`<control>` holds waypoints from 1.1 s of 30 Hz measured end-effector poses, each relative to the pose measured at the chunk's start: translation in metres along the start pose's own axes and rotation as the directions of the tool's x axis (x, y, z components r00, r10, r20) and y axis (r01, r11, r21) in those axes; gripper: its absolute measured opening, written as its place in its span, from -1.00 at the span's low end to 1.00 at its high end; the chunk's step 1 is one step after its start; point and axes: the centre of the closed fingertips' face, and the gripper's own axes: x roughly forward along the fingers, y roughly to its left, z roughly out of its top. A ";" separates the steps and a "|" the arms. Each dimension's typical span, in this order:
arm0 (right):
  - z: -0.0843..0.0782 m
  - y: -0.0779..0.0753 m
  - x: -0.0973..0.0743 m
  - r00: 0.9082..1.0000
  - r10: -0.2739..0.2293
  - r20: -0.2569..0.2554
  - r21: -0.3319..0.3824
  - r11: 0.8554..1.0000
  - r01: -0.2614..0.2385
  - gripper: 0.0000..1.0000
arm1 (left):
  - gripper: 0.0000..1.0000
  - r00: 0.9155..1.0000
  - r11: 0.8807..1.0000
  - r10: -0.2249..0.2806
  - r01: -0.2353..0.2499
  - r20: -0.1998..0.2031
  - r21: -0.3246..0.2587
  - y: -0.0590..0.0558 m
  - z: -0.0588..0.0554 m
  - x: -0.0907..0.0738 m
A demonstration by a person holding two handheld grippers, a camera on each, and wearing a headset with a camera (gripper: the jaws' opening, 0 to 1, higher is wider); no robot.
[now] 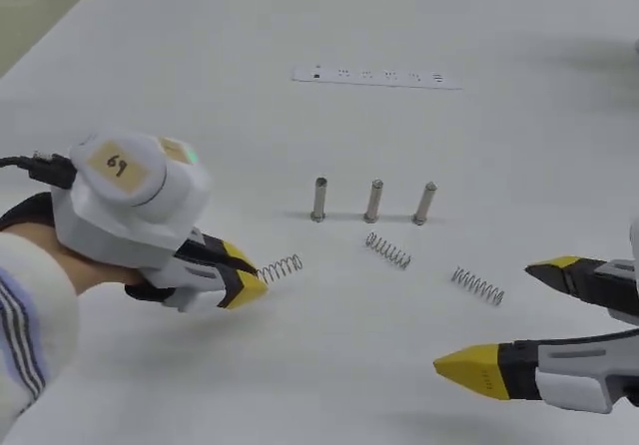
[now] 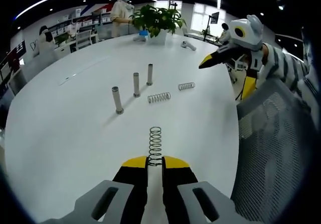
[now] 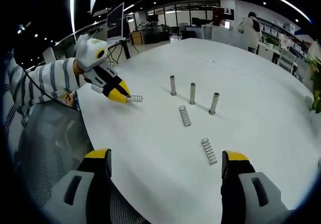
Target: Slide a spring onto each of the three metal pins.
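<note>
Three bare metal pins stand upright in a row on the white table: left pin [image 1: 319, 199], middle pin [image 1: 374, 201], right pin [image 1: 425, 204]. My left gripper [image 1: 250, 283] is shut on the end of one spring [image 1: 280, 266] [image 2: 155, 144], low over the table, left of the pins. A second spring [image 1: 387, 249] lies flat in front of the middle pin. A third spring [image 1: 477, 285] lies to the right, close to my right gripper [image 1: 504, 320], which is open wide with nothing between its jaws. In the right gripper view that third spring [image 3: 208, 151] lies just ahead of the yellow tips.
A white power strip [image 1: 376, 76] lies on the table [image 1: 200, 56] beyond the pins. A potted plant [image 2: 156, 18] stands at the table's far edge in the left gripper view. A mesh chair back [image 2: 281, 148] sits by the table's near edge.
</note>
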 end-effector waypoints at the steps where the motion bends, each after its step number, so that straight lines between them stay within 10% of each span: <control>1: 0.002 0.000 0.002 1.000 0.005 0.002 -0.005 1.000 -0.005 0.79 | -0.97 1.000 1.000 -0.003 0.003 -0.001 0.004 -0.001 0.000 0.000; 16: 0.021 0.007 0.018 0.997 0.073 -0.021 -0.114 0.991 -0.075 0.75 | -0.97 0.999 0.998 -0.043 0.042 0.025 0.036 -0.010 0.011 0.001; 33: 0.022 0.030 0.031 0.975 0.202 -0.093 -0.262 0.940 -0.219 0.76 | -0.96 0.997 0.995 -0.079 0.077 0.026 0.068 -0.019 0.016 -0.001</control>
